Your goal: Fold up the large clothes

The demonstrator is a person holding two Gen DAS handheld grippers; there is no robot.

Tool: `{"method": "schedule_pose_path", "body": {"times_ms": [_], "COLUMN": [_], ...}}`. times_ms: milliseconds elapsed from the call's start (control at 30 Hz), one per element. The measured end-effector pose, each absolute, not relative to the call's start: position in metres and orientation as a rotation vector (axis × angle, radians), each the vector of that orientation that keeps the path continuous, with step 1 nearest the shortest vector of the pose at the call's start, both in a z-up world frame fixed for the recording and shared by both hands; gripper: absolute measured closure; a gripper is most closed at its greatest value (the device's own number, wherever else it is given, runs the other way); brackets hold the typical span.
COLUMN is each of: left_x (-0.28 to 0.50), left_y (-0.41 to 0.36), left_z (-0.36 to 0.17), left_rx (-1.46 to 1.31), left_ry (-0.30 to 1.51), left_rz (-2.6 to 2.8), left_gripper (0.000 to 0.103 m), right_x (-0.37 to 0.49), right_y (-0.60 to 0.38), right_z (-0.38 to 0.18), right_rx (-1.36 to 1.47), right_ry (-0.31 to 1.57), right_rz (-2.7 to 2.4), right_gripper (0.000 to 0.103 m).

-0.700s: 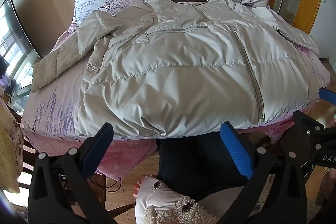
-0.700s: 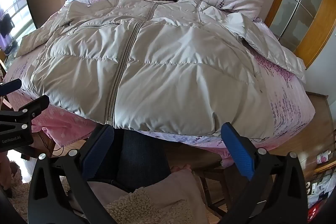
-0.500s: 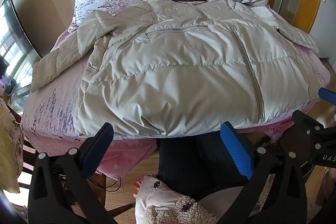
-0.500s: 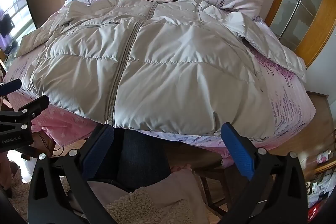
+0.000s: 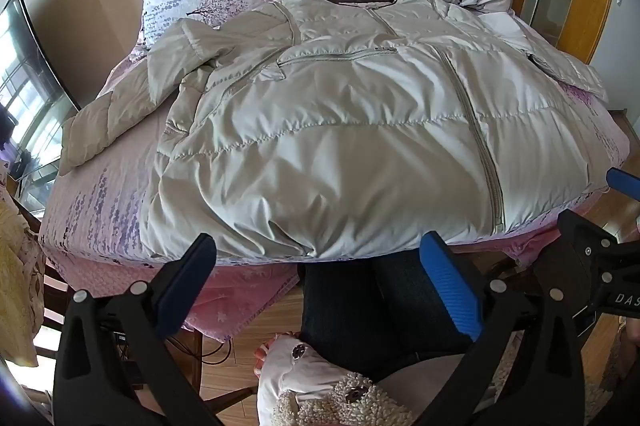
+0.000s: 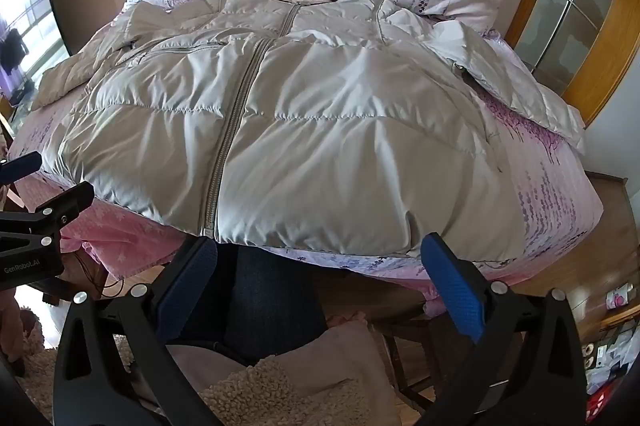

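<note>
Nothing has changed: puffer jacket (image 5: 340, 130) lies flat, unfolded; left gripper (image 5: 316, 278) and right gripper (image 6: 318, 276) hover wide, empty, at six o'clock.

Your puffer jacket (image 5: 340, 130) is a pale beige, quilted one, lying front up and spread flat across the bed, zipped closed down the middle. Its dark-lined collar points toward the pillows, and its hem lies along the near edge of the mattress. You see one sleeve stretched out to the left side, bent and rumpled, the other laid out to the right. The padded panels look puffy and creased.
</note>
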State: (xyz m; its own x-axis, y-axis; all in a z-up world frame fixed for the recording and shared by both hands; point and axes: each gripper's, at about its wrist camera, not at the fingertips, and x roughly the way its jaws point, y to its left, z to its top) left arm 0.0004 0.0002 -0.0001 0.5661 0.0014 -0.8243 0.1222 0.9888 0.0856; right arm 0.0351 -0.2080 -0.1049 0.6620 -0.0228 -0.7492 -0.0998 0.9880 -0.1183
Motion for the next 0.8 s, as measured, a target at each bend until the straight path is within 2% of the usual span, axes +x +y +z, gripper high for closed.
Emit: {"method": "schedule_pose_path", "body": {"times_ms": [800], "left_x": [-0.001], "left_y": [-0.0007], "left_z": [0.001], "left_rx": [0.139], "left_ry": [0.967], "left_rz": [-0.071], "left_gripper": [0.002], "right_x": [0.034], "right_y": [-0.2063], "right_z": [-0.1047], "right_rx": [-0.15], "right_ry": [0.845], "right_rz": [0.047], "right_gripper": [0.001]}}
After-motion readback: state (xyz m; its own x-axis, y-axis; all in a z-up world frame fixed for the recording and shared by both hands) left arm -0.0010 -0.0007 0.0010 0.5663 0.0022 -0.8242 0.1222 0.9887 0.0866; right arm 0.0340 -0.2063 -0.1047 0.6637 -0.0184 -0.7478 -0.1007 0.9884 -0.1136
